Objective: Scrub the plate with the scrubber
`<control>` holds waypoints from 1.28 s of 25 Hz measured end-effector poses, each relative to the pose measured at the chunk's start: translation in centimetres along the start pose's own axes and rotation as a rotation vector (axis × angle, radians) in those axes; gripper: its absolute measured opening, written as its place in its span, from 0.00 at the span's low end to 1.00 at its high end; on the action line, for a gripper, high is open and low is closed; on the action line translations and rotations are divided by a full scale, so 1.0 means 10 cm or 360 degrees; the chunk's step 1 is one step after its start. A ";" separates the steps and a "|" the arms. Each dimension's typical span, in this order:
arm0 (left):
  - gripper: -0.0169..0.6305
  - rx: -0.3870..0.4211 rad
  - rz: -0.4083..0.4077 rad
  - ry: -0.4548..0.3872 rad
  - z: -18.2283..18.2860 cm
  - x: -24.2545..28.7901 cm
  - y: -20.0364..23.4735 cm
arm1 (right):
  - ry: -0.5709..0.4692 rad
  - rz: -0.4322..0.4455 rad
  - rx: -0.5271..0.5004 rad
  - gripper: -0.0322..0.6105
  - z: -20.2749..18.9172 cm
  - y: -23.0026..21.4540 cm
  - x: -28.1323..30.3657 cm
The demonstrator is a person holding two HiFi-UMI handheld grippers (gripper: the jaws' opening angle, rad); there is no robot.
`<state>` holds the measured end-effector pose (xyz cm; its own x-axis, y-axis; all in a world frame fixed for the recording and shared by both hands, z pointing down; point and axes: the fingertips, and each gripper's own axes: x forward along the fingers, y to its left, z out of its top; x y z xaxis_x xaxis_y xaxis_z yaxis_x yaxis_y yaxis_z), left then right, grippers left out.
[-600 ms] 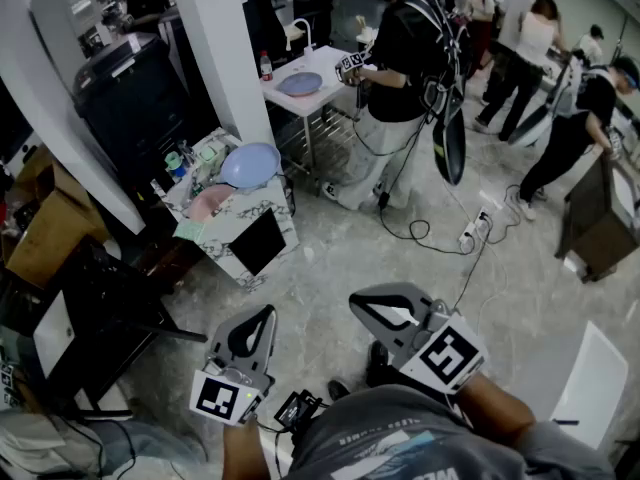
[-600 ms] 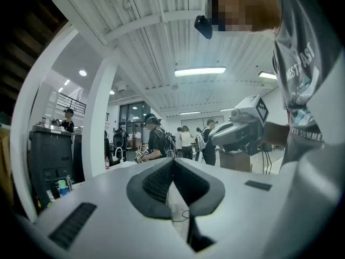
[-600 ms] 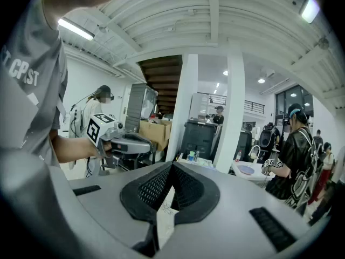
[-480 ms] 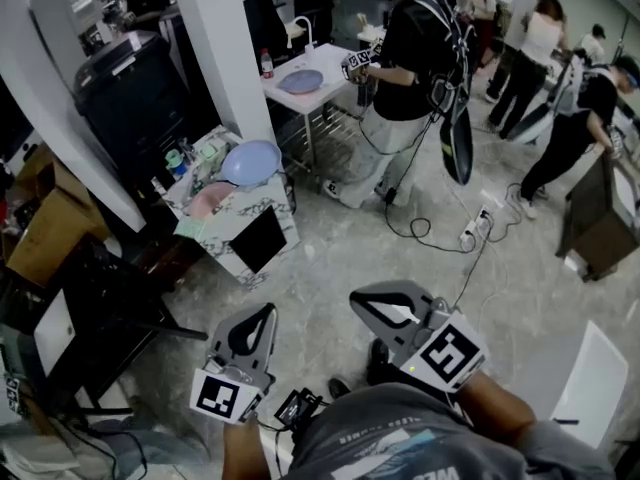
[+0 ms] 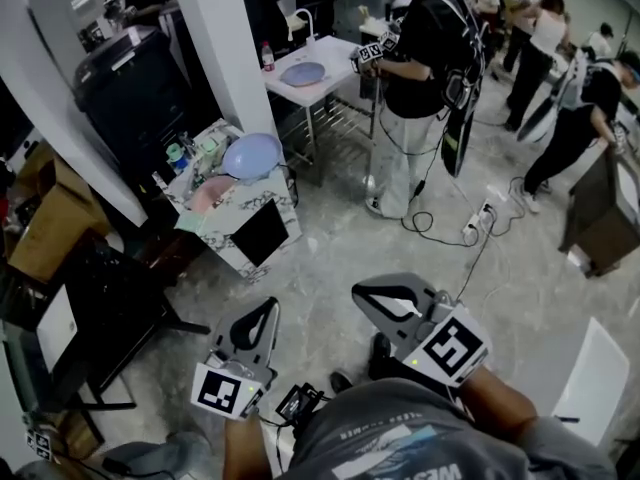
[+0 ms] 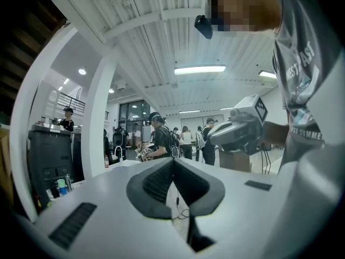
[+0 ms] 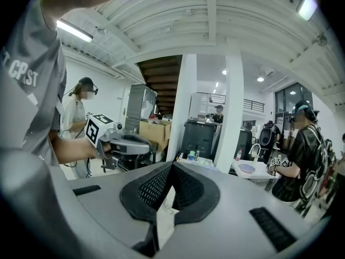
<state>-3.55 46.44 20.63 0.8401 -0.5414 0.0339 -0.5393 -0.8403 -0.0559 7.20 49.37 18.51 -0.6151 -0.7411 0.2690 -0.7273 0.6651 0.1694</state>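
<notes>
Both grippers hang low in front of my body, over the floor and far from any plate. In the head view the left gripper [image 5: 267, 309] is shut with nothing in it, and its pads meet in the left gripper view [image 6: 172, 161]. My right gripper [image 5: 361, 293] is also shut and holds nothing [image 7: 172, 165]. A blue plate [image 5: 250, 156] leans on a small marble-patterned counter [image 5: 232, 230] at upper left, with a pink plate [image 5: 208, 196] beside it. I cannot pick out a scrubber for certain.
A white table [image 5: 325, 88] with another blue plate [image 5: 302, 73] stands further back, and a person in black [image 5: 425, 58] holds grippers beside it. Cables and a power strip [image 5: 472, 230] lie on the floor. A white pillar [image 5: 225, 48] and black furniture [image 5: 110, 318] stand at left.
The head view has shifted a little, so the counter and white table sit slightly differently in frame. The person in black has stepped to the right. Both grippers stay shut in about the same place.
</notes>
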 end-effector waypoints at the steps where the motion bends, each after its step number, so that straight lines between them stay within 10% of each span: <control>1: 0.03 0.0006 0.0003 0.0000 0.01 0.01 0.00 | -0.0014 0.0008 0.0020 0.10 0.00 -0.01 0.00; 32: 0.03 0.0034 0.0392 0.0145 0.03 1.39 0.25 | -0.0162 0.0272 0.0120 0.10 -0.35 -1.71 0.26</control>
<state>6.82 36.85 20.62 0.6744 -0.7307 0.1064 -0.7246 -0.6826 -0.0949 19.09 36.40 19.66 -0.7564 -0.6258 0.1902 -0.6278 0.7762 0.0572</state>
